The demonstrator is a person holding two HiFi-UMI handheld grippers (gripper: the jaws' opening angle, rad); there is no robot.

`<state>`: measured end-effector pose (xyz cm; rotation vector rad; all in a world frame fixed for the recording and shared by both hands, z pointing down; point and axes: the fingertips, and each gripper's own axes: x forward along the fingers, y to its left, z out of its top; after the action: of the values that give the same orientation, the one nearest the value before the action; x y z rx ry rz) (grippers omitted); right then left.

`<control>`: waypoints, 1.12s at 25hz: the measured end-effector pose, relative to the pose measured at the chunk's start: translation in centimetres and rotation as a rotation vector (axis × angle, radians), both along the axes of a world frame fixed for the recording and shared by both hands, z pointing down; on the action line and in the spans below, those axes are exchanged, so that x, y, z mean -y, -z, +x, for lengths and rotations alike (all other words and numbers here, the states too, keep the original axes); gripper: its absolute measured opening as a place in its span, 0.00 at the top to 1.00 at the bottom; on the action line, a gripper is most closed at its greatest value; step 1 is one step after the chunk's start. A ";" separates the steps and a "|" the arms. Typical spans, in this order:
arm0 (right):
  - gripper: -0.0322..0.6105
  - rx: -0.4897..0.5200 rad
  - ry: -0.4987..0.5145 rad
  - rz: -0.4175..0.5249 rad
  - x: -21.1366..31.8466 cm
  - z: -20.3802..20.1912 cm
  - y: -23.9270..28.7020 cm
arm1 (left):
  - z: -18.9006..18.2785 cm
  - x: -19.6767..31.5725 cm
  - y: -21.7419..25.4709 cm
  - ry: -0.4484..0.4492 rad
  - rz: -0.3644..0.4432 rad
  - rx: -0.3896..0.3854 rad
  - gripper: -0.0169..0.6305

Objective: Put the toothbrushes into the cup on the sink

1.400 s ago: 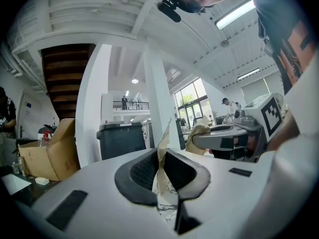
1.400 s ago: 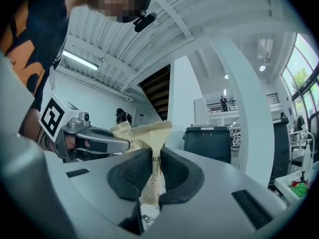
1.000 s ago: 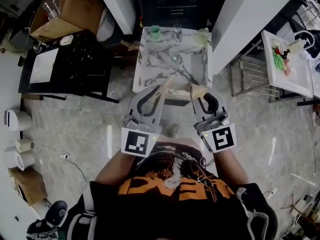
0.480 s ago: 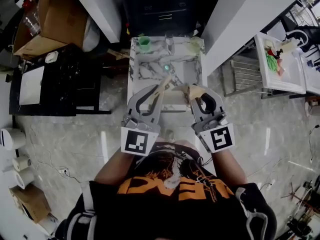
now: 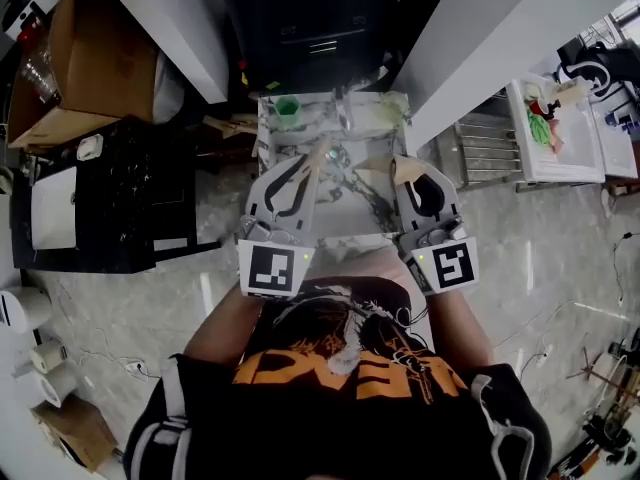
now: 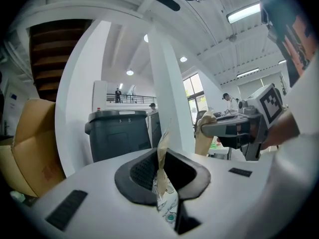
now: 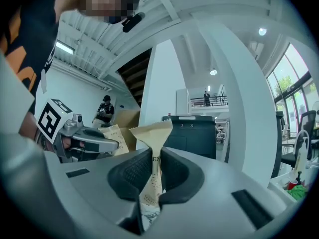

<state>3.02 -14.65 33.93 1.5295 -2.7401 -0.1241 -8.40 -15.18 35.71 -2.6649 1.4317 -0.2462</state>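
My left gripper (image 5: 317, 158) is shut on a toothbrush in a tan paper packet (image 5: 312, 164); in the left gripper view the packet (image 6: 162, 169) stands upright, pinched between the dark pads (image 6: 144, 171). My right gripper (image 5: 398, 172) is shut on a second paper-wrapped toothbrush (image 5: 382, 171), whose packet (image 7: 153, 156) rises between its pads. Both grippers hover side by side over the front of the marble sink (image 5: 352, 196). A green cup (image 5: 287, 107) stands at the sink's back left. A clear glass (image 5: 343, 116) and a pale cup (image 5: 388, 112) stand further right.
A cardboard box (image 5: 105, 58) and a black table (image 5: 120, 193) lie to the left. White walls flank the sink. A metal rack (image 5: 490, 148) and a white table with items (image 5: 560, 133) are on the right. A dark bin (image 6: 119, 133) stands ahead.
The person has stepped toward the sink, which has come nearer, so both grippers now hang over its front part. Both packets stay gripped.
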 end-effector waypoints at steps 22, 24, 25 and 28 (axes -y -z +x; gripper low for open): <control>0.87 -0.061 0.010 0.003 8.4 6.5 -1.8 | 4.0 3.2 0.0 0.032 -0.004 0.006 0.89; 0.87 -0.075 -0.014 0.003 10.0 7.7 -2.2 | 4.1 3.3 0.1 0.035 0.004 0.014 0.89; 0.87 -0.082 -0.024 0.001 10.9 8.2 -2.5 | 4.2 3.4 0.1 0.038 0.004 0.015 0.89; 0.87 -0.101 -0.044 -0.008 13.4 9.5 -3.8 | 4.2 3.6 -0.2 0.061 -0.010 0.000 0.89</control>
<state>12.57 -28.05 37.76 1.5358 -2.6255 -0.1848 -4.20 -18.82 35.89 -2.6320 1.5172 -0.2586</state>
